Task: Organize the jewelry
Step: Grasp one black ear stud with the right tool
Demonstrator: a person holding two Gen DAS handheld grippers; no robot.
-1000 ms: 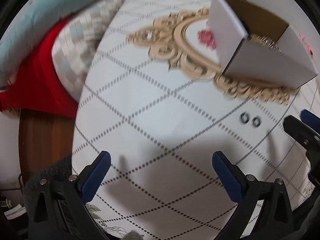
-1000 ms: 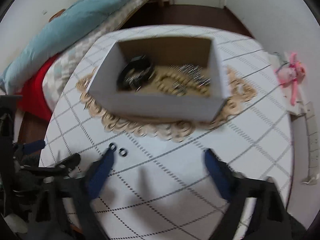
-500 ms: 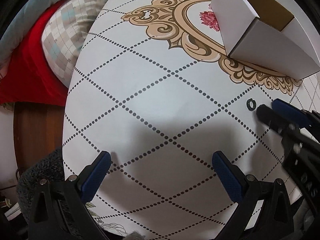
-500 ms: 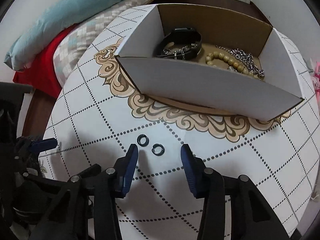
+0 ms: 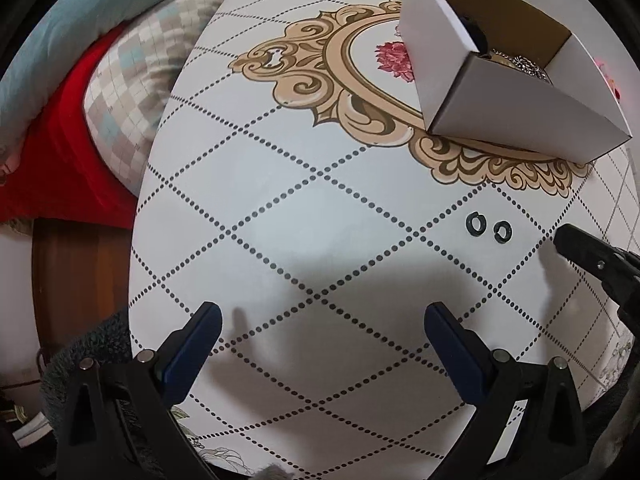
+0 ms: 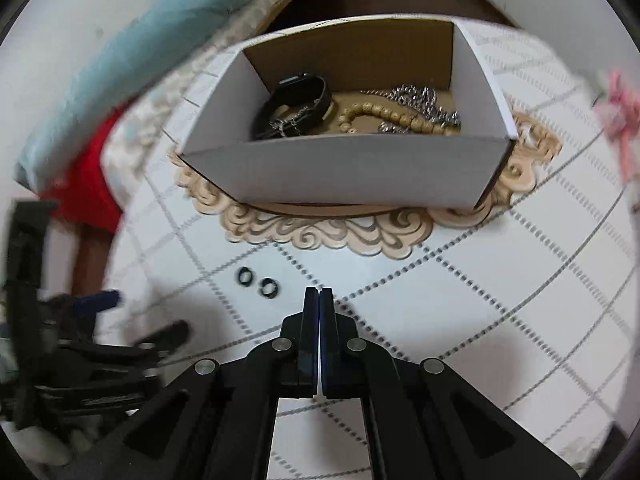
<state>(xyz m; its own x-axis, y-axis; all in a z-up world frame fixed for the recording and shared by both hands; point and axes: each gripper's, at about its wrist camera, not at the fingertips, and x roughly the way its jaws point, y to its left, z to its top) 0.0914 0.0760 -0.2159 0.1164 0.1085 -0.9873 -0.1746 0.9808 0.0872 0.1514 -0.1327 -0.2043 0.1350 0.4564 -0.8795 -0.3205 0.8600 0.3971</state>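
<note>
Two small black rings [image 5: 488,228] lie side by side on the white diamond-patterned table [image 5: 304,216]; they also show in the right wrist view [image 6: 258,282]. My right gripper [image 6: 319,294] is shut with nothing between its pads, just right of and nearer than the rings; its tip shows in the left wrist view [image 5: 572,242]. My left gripper [image 5: 320,336] is open and empty, left of the rings. An open white cardboard box [image 6: 344,176] holds a black bracelet [image 6: 298,104], wooden beads [image 6: 384,116] and a silver chain [image 6: 420,98].
A blue pillow [image 5: 80,36], a checked cushion [image 5: 136,92] and red cloth [image 5: 52,152] lie beyond the table's left edge. A pink item [image 6: 620,112] sits at the table's right side. The box [image 5: 516,108] stands on a gold ornamental print.
My right gripper has closed from open to shut and pulled back from the rings, which stay on the table. The left gripper stays open and has shifted slightly.
</note>
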